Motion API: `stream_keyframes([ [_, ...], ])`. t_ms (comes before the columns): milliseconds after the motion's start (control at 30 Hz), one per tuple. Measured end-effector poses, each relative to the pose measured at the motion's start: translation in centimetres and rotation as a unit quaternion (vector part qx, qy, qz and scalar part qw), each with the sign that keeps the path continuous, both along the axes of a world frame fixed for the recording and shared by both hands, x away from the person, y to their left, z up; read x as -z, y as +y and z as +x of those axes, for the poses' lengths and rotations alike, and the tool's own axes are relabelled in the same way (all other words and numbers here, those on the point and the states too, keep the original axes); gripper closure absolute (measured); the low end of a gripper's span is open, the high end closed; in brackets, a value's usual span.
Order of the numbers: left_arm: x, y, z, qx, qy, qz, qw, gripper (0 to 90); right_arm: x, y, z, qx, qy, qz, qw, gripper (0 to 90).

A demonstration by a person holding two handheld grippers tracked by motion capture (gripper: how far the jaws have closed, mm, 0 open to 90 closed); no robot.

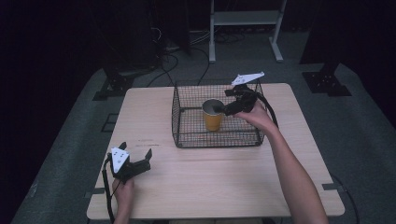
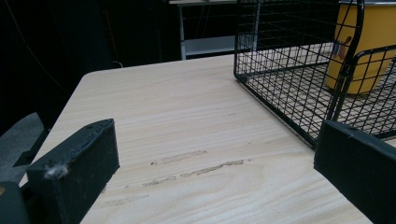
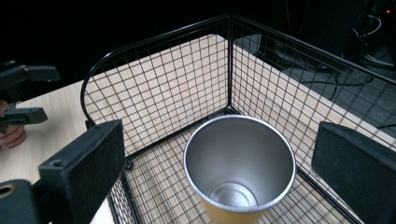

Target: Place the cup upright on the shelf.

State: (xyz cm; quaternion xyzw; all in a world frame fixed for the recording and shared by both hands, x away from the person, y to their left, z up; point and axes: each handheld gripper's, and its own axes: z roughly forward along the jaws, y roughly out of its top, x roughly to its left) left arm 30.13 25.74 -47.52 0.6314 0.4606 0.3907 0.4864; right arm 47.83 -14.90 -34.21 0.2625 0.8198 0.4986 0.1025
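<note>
A yellow cup with a bare steel inside stands upright and empty in a black wire basket at the back middle of the wooden table. My right gripper hovers open over the basket, just right of the cup's rim. In the right gripper view the cup sits below and between the wide-apart jaws, with the basket wall behind it. My left gripper rests open near the table's front left, holding nothing. In the left gripper view the basket and cup lie ahead to the right.
Bare tabletop stretches between the left gripper and the basket. A white shelf frame and loose cables lie on the floor behind the table. The other hand's gripper appears at the far left of the right gripper view.
</note>
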Motion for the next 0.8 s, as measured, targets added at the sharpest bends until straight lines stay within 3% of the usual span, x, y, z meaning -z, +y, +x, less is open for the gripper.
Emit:
stream_keyframes([
  [433,0.0,-0.1,0.0,0.001,0.000,0.004,1.0000,0.0,-0.4,-2.0,-1.2,0.019,0.019,-0.014,0.9995,4.7],
  [800,0.0,-0.1,0.0,0.001,0.000,0.003,1.0000,0.0,-0.5,-2.1,-2.7,0.003,0.022,-0.017,0.9996,4.8],
])
